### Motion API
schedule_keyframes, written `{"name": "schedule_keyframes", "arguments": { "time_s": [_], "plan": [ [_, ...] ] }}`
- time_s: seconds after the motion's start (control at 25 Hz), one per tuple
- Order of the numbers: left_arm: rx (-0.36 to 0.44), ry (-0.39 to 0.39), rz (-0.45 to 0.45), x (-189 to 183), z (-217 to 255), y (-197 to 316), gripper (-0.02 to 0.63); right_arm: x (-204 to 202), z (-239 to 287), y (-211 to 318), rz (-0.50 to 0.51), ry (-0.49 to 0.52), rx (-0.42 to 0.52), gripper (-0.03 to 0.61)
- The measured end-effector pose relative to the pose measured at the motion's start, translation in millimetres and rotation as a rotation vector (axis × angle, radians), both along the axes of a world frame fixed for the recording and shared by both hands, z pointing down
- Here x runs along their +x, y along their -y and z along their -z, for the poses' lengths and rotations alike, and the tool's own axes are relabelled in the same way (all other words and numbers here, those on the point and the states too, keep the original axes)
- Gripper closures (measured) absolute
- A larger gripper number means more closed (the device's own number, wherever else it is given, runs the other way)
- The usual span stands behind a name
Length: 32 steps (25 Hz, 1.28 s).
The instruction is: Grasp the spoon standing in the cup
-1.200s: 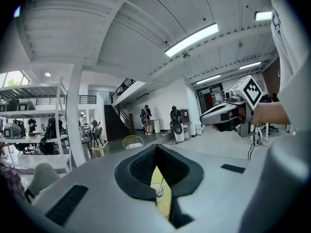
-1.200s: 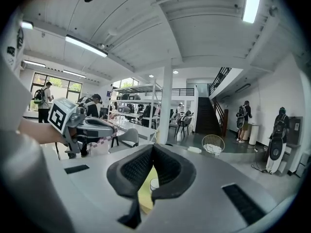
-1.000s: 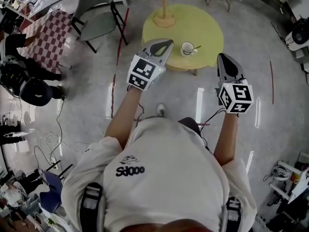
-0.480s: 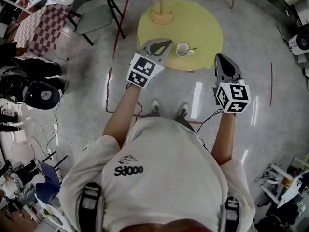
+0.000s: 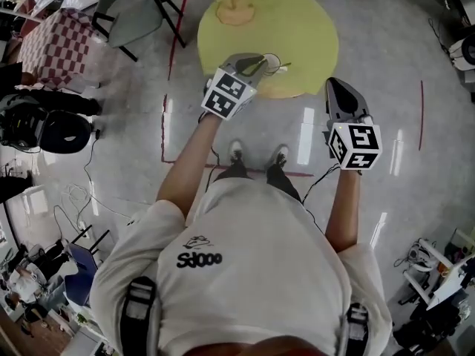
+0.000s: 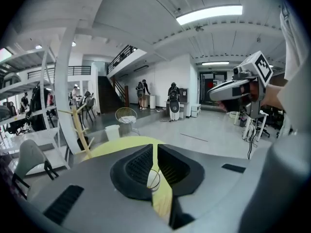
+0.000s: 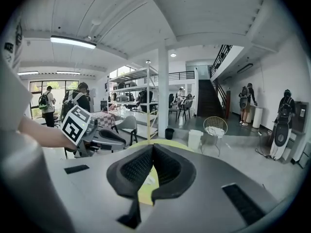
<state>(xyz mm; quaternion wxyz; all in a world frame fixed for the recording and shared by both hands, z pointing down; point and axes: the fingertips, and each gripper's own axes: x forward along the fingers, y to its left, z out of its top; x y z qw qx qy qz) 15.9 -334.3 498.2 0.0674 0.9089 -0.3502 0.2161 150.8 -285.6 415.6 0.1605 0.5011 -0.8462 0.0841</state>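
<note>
A white cup [image 5: 272, 64] with a spoon [image 5: 283, 65] standing in it sits on a saucer at the near edge of the round yellow table [image 5: 304, 28]. My left gripper [image 5: 260, 60] is shut and empty, its tips just left of the cup and over the table edge. In the left gripper view the cup [image 6: 153, 179] shows through the slit under the closed tips of the left gripper [image 6: 155, 147]. My right gripper [image 5: 335, 86] hovers off the table's right edge, shut with nothing in it. In its own view the right gripper [image 7: 152, 147] points across the table.
A wooden peg stand [image 5: 234, 7] rises at the table's far side. A grey folding chair [image 5: 130, 6] and a checked table [image 5: 52, 47] stand to the left, with people beyond them. Red tape lines [image 5: 177, 28] mark the glossy floor.
The person has stepped closer to the yellow table. The left gripper has moved forward until its tips reach the cup. Both grippers stayed shut.
</note>
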Motion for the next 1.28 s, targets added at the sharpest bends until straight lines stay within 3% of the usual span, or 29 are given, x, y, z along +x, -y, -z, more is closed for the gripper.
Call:
{"name": "schedule_keyframes", "arguments": {
  "time_s": [0.08,0.2,0.44,0.72,1.28],
  "plan": [
    [-0.032,0.025,-0.017,11.1,-15.1,7.7,0.587,7.1,-7.7,1.2,-0.007,-0.005,-0.020,0.556],
    [-0.085,0.059,-0.062,32.0,-40.8,15.6,0.494,22.1,-20.1,0.5,-0.032,-0.015,-0.055,0.557],
    [-0.150,0.145,-0.127,80.8,-91.7,32.2,0.485,64.0,-43.0,5.9,-0.067,-0.002,-0.108,0.556],
    [-0.180,0.301,-0.172,100.8,-147.0,45.0,0.491,85.5,-64.9,7.3,-0.104,-0.005,-0.145,0.556],
    [-0.181,0.345,-0.125,110.4,-172.3,68.8,0.564,101.5,-81.9,14.9,-0.128,-0.011,-0.196,0.557]
  ]
}}
